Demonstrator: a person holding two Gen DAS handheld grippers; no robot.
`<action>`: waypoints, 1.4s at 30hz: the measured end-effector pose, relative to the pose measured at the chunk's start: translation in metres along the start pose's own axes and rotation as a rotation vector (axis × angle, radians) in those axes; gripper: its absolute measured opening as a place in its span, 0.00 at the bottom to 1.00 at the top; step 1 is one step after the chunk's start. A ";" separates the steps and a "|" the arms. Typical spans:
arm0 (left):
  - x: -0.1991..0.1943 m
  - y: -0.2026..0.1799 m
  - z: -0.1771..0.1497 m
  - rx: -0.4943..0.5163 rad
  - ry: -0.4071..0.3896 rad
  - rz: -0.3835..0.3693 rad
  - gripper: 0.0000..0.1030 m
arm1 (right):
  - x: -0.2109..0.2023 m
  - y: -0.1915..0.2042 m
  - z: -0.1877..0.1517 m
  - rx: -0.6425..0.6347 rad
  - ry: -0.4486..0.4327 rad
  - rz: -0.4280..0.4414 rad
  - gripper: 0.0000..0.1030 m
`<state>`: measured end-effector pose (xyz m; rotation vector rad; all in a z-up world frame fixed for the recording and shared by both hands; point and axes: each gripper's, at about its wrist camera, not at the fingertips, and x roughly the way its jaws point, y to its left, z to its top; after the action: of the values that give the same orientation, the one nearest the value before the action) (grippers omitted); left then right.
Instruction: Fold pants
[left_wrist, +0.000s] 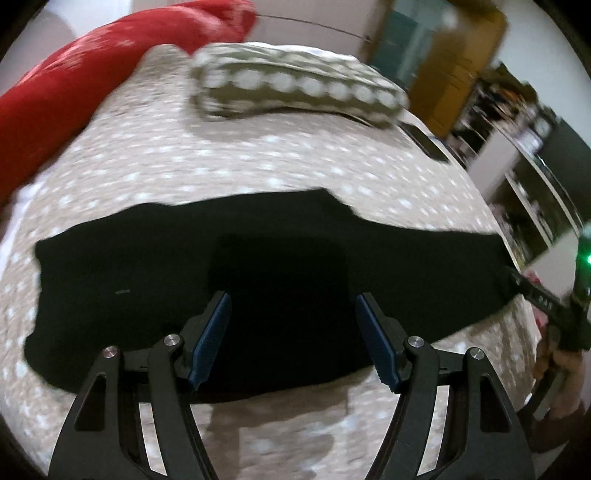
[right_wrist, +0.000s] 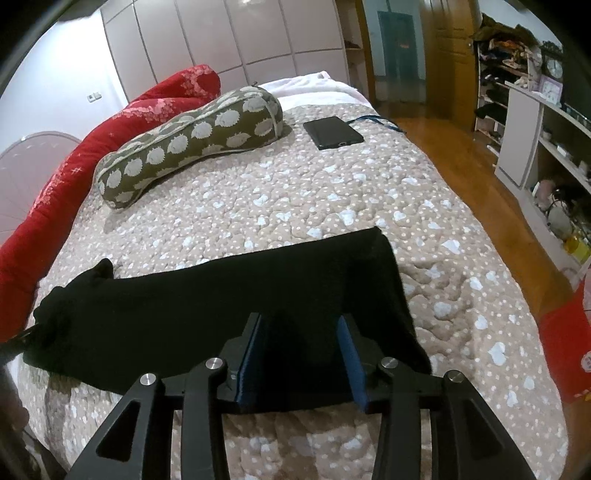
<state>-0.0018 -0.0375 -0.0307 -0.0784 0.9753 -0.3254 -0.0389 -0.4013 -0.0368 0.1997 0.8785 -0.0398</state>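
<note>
Black pants (left_wrist: 147, 277) lie in a long flat strip across the spotted quilt (right_wrist: 295, 199) on a bed. My left gripper (left_wrist: 292, 297) hovers over the middle of the strip near its front edge, blue pads wide apart with nothing pinched. My right gripper (right_wrist: 301, 319) is over the right end of the pants (right_wrist: 166, 306), its jaws apart. Dark cloth lies between the pads, which do not press on it. In the left wrist view the right gripper (left_wrist: 517, 284) shows at the pants' right end, held by a hand (left_wrist: 565, 362).
A brown bolster with white spots (right_wrist: 192, 140) and a long red cushion (right_wrist: 74, 162) lie at the back left of the bed. A dark tablet (right_wrist: 332, 133) rests near the far edge. White shelves (right_wrist: 535, 147) and wooden floor (right_wrist: 461, 155) are on the right.
</note>
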 end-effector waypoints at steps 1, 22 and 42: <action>0.007 -0.013 0.002 0.029 0.018 -0.020 0.68 | -0.001 -0.002 -0.001 0.003 0.001 -0.006 0.39; 0.065 -0.083 0.010 0.160 0.051 -0.023 0.79 | 0.015 -0.018 -0.002 0.007 -0.011 -0.047 0.41; 0.080 -0.136 0.049 0.159 0.108 -0.210 0.79 | -0.017 -0.060 -0.027 0.150 0.006 0.007 0.51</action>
<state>0.0475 -0.1952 -0.0382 -0.0181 1.0466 -0.6043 -0.0770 -0.4561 -0.0499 0.3436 0.8810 -0.0991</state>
